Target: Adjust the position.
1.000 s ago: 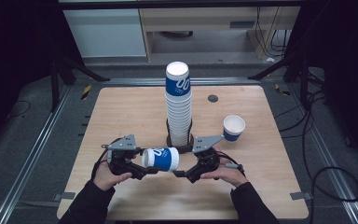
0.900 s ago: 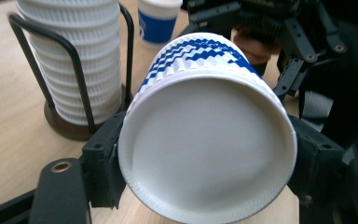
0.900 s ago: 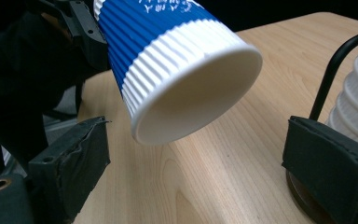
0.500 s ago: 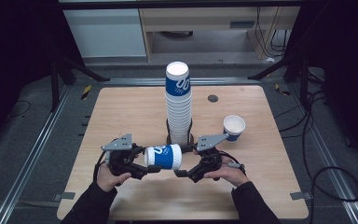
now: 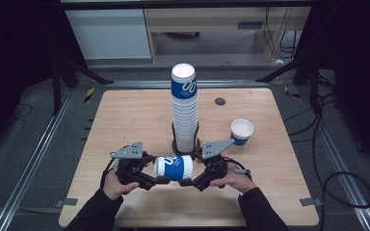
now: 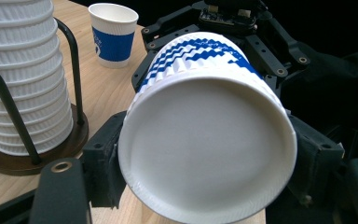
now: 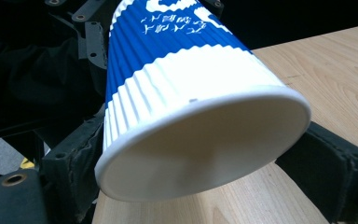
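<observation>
Blue-and-white cup (image 5: 174, 167) lies level, clamped between left hand-held gripper (image 5: 160, 180) and just-closing right hand-held gripper (image 5: 187, 182).

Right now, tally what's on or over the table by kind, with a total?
Tall cup stack in a holder: 1
Loose cups: 2, one upright cup on the table, one sideways cup held between the two grippers
Grippers: 2, left gripper and right gripper
Small dark disc on the table top: 1
Total: 6
</observation>
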A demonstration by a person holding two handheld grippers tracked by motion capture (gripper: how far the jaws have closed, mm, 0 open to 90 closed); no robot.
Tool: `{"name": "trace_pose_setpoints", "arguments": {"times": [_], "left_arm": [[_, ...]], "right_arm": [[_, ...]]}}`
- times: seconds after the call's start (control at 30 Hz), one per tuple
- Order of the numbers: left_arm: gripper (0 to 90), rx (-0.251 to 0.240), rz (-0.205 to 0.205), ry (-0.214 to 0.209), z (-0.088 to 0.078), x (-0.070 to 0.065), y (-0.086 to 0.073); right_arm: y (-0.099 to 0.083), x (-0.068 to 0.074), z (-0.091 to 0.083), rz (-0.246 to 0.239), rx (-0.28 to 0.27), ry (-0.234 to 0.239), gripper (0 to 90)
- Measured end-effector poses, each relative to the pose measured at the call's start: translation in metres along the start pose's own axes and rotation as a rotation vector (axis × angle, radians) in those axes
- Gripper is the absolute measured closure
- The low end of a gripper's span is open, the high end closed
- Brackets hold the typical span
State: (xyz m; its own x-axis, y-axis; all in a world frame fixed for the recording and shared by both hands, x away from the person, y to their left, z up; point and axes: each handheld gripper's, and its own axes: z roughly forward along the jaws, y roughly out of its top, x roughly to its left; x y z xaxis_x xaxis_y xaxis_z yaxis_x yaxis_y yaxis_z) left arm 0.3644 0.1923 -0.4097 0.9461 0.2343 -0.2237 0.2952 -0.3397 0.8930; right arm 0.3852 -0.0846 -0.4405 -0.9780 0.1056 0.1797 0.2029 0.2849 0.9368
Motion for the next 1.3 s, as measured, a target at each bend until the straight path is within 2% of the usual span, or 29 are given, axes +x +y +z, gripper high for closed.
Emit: {"name": "trace_pose_setpoints", "arguments": {"times": [0.27, 0.53, 0.73, 0.83, 0.93, 1.1, 1.3], "left_arm": [[23.7, 0.003, -0.010, 0.022, -0.001, 0.001, 0.001], [23.7, 0.005, -0.010, 0.020, -0.004, 0.001, 0.002], [22.2, -0.005, -0.006, 0.037, -0.011, 0.002, 0.003], [21.0, 0.007, -0.008, 0.040, -0.014, 0.003, 0.004], [19.1, 0.045, -0.005, 0.052, -0.017, 0.005, 0.005], [17.3, 0.147, 0.003, 0.064, -0.015, 0.007, 0.002], [16.5, 0.249, 0.028, 0.050, -0.004, 0.005, -0.001]], "right_arm": [[0.000, 0.000, -0.002, -0.007, -0.005, 0.001, 15.3], [0.002, 0.000, -0.005, -0.008, -0.008, 0.002, 16.1], [0.002, -0.001, -0.008, -0.011, -0.006, -0.012, 16.1], [0.002, -0.001, -0.009, -0.015, 0.001, -0.022, 16.0], [0.002, -0.001, -0.011, -0.025, 0.017, -0.036, 16.0], [0.000, -0.001, -0.009, -0.041, 0.056, -0.049, 16.0], [-0.003, 0.001, -0.001, -0.054, 0.112, -0.039, 15.9]]}}
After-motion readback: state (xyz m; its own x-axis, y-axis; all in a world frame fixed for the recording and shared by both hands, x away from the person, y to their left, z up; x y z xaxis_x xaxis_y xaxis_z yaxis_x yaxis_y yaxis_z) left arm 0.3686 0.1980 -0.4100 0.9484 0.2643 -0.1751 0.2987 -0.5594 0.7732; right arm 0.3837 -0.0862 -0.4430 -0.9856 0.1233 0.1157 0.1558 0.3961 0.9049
